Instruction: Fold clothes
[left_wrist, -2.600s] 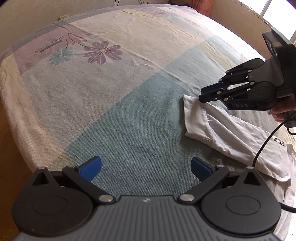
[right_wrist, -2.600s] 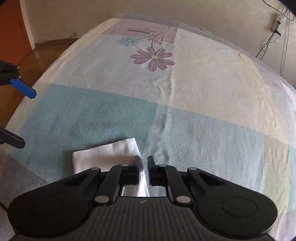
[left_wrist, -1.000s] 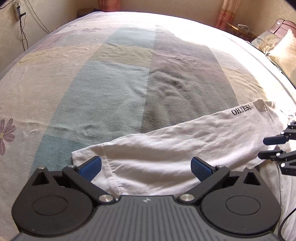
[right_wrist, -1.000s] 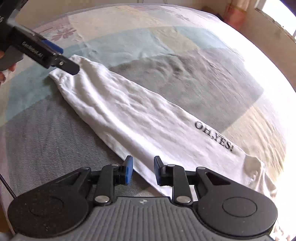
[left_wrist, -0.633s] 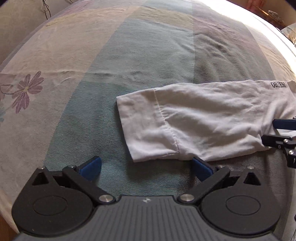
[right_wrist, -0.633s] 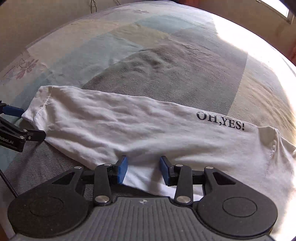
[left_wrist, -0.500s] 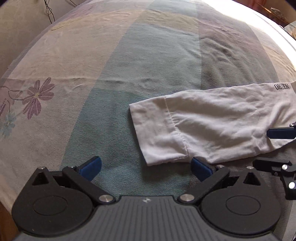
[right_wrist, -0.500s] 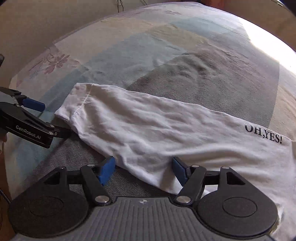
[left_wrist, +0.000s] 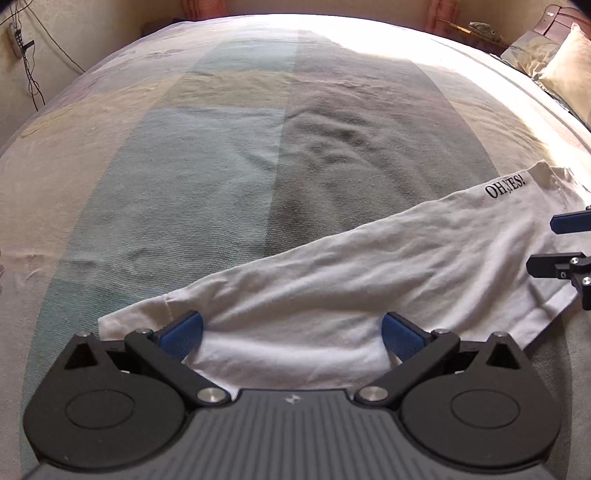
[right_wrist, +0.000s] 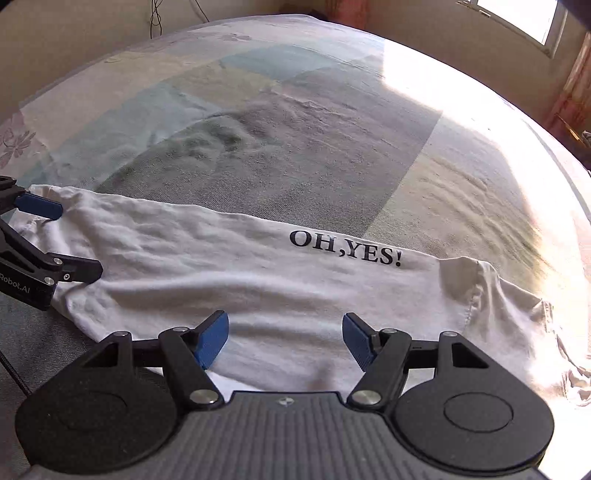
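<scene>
The shirt is cut off behind both housings at the lower edge. The left gripper and right gripper are spread wide, nothing clamped; the right jaws have just been opening.

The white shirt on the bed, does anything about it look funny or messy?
A little. The white shirt lies folded into a long strip on the bed, slanted, not straight. It is wrinkled, and the end past the OH,YES! print is bunched up. No tears or stains show. The left gripper and right gripper are both open over it.

Window glare, perhaps overexposed; fisheye edges warp.
</scene>
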